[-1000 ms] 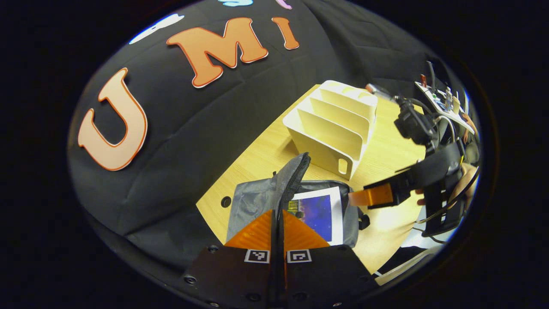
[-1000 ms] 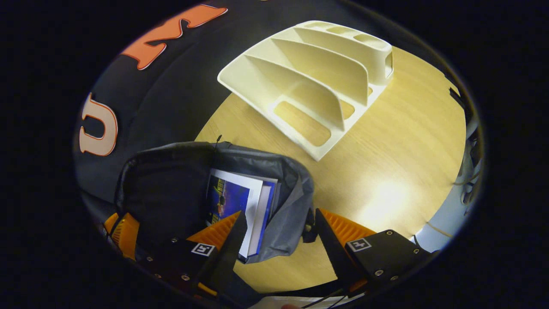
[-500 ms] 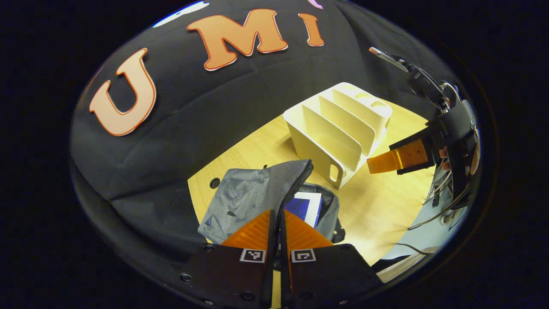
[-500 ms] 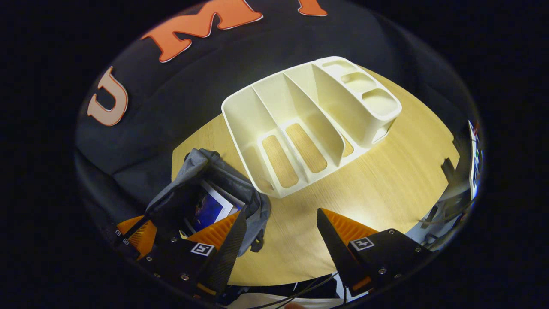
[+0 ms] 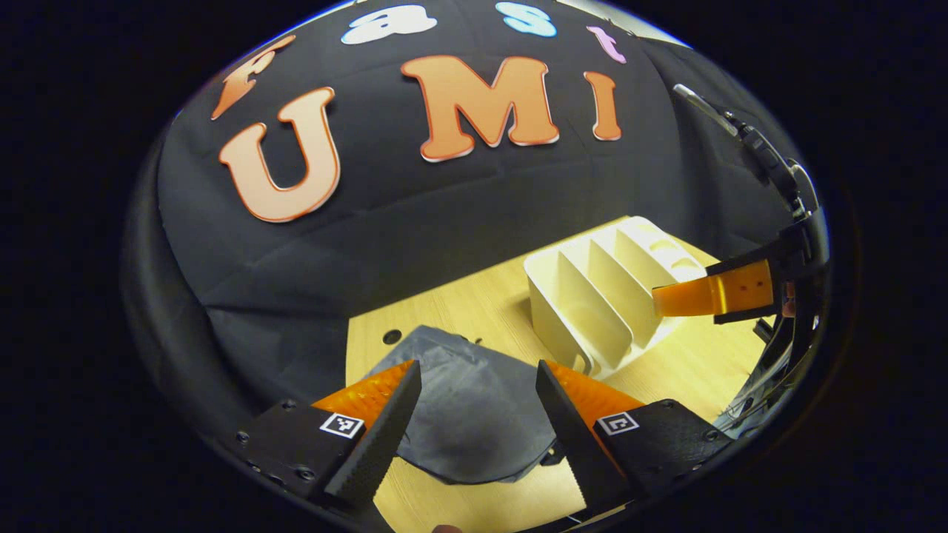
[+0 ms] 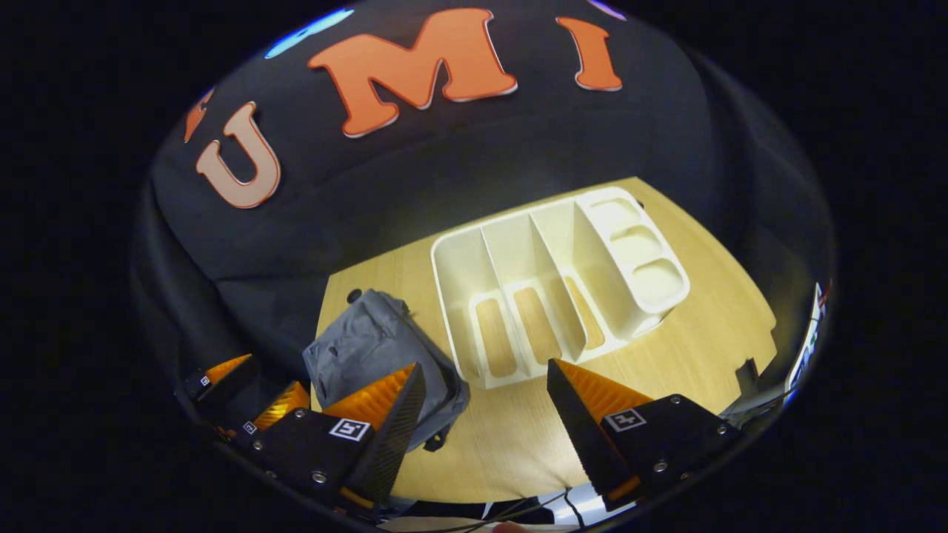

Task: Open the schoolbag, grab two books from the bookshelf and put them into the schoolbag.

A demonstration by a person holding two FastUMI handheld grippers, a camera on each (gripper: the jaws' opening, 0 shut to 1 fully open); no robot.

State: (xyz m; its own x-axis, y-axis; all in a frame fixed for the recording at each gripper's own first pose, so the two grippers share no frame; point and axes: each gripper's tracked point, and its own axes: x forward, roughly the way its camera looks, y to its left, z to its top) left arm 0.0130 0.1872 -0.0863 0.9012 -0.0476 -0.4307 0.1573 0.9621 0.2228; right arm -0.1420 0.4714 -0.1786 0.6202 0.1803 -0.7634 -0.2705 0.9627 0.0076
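Schoolbag [image 5: 474,414], grey and lying flat with its flap down, sits on the wooden tabletop [image 5: 459,303] just past the left claw [image 5: 478,414], whose fingers are spread wide and hold nothing. Seen from the right gripper view, the right claw [image 6: 485,414] is also wide apart and empty, hanging above the tabletop [image 6: 666,348] with the schoolbag [image 6: 370,348] to its left. Beside the bag stands the cream bookshelf [image 6: 555,289], its slots bare. No readable label shows on bag or shelf. Farther right in the left gripper view the other claw [image 5: 711,292] hangs near the bookshelf [image 5: 600,303].
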